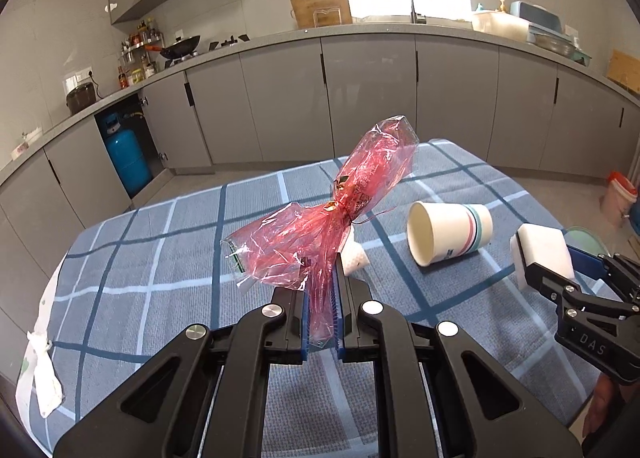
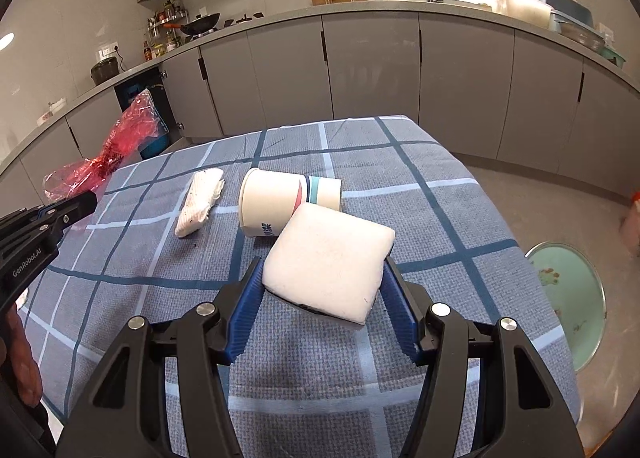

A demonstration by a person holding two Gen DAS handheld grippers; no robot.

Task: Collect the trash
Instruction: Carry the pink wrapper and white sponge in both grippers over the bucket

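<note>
Both tools were black plastic frames with cut-out slots and round silver screws at the joints — the left gripper (image 1: 322, 306) and the right gripper (image 2: 324, 290) alike. Their fingers (image 2: 244, 318) wore ribbed blue pads. White lettering marked the sides — "GenRobot.AI" on the left, "DAS" on the right

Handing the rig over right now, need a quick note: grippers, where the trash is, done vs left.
Left gripper: shut on the red wrapper, held above the table.
Right gripper: shut on the white sponge, also above the table.
Still on the table: paper cup on its side, crumpled tissue.
Bin stands on the floor to the right.
Left to do: drop both, collect cup and tissue.
</note>
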